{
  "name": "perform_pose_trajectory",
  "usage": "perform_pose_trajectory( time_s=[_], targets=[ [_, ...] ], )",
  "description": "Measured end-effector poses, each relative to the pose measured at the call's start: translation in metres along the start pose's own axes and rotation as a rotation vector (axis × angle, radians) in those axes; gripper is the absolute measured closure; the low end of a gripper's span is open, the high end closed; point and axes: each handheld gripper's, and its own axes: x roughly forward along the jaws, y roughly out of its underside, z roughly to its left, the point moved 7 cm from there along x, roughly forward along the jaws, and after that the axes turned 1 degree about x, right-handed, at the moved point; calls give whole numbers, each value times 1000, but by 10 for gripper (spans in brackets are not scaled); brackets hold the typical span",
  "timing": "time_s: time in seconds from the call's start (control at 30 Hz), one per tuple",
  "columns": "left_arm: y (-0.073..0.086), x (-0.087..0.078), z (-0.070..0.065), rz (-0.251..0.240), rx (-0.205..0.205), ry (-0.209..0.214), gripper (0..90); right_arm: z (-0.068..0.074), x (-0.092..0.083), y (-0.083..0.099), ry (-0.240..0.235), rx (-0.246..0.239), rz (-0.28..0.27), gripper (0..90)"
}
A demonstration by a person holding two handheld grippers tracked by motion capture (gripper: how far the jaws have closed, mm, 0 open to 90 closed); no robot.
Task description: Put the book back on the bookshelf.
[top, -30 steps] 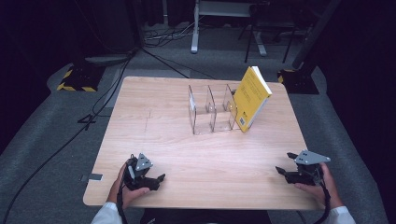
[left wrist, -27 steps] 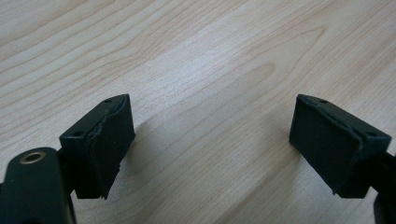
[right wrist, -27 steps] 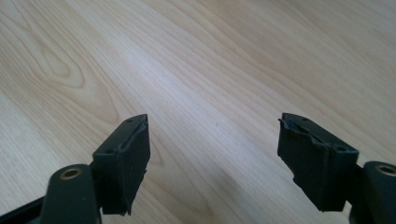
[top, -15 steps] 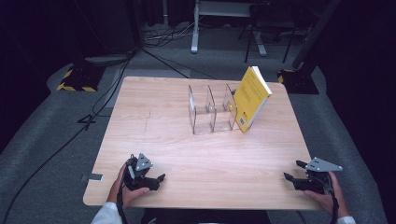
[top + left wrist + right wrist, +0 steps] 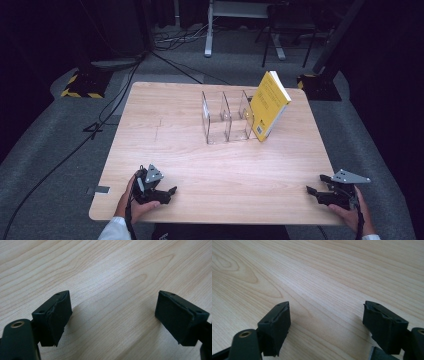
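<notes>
A yellow book (image 5: 268, 105) leans tilted against the right end of a clear plastic divider rack (image 5: 225, 117) at the back middle of the wooden table (image 5: 210, 160). My left gripper (image 5: 167, 193) rests near the front left edge, open, with bare wood between its jaws (image 5: 112, 312). At the front right corner my right gripper (image 5: 315, 188) stands open over bare wood (image 5: 325, 315). Both are far from the book and rack.
The table stands on grey carpet with cables (image 5: 65, 160) running across the floor at the left. A yellow-and-black striped block (image 5: 80, 82) lies at the back left, and desk legs (image 5: 210, 30) stand behind the table.
My right gripper has drawn back toward the front right corner and lower over the table. The left gripper, book and rack have stayed still.
</notes>
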Motion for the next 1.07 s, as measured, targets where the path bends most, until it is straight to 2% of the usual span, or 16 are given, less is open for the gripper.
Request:
perform_pose_trajectory(
  time_s=[1.07],
  targets=[
    [-2, 2, 1, -2, 1, 0, 136, 0, 0, 0, 16, 7, 1, 214]
  ],
)
